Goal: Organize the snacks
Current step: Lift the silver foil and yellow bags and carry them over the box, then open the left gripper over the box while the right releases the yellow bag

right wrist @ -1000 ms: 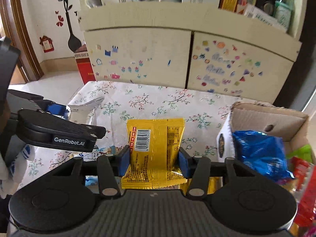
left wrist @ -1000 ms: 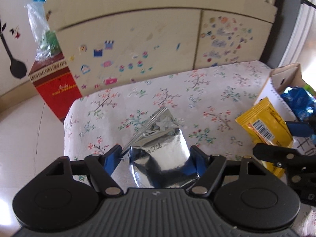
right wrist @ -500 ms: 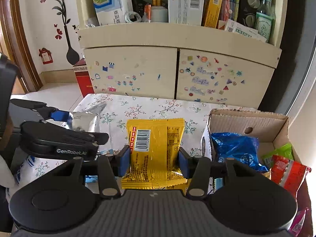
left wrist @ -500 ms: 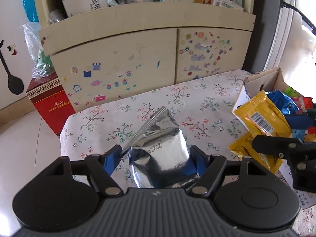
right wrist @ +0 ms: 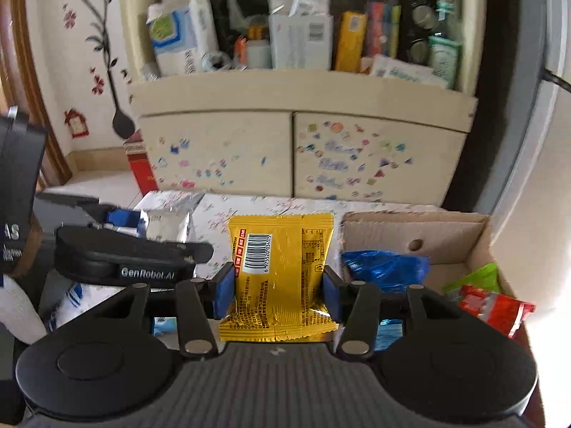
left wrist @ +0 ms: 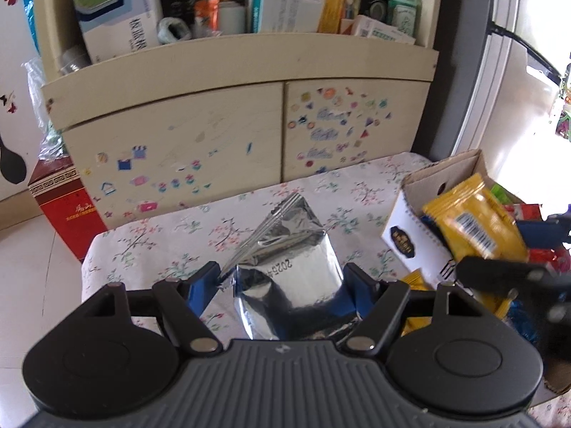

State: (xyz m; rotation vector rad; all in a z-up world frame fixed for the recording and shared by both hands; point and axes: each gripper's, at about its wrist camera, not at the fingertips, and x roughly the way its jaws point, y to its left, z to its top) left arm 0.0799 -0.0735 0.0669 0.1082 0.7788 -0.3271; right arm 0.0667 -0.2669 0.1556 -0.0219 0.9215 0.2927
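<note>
Both packets are up off the floral table (left wrist: 150, 246) now; my left gripper (left wrist: 282, 285) pinches the silver pouch (left wrist: 292, 271), my right gripper (right wrist: 278, 285) the yellow packet (right wrist: 282, 267) (barcode up), closing on the cardboard box (right wrist: 446, 235); dropping in looks next.

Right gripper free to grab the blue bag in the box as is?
Probably not. The right gripper is shut on a yellow packet that fills the gap between its fingers. The blue bag lies exposed in the open cardboard box, so the way looks free once the packet is released.
</note>
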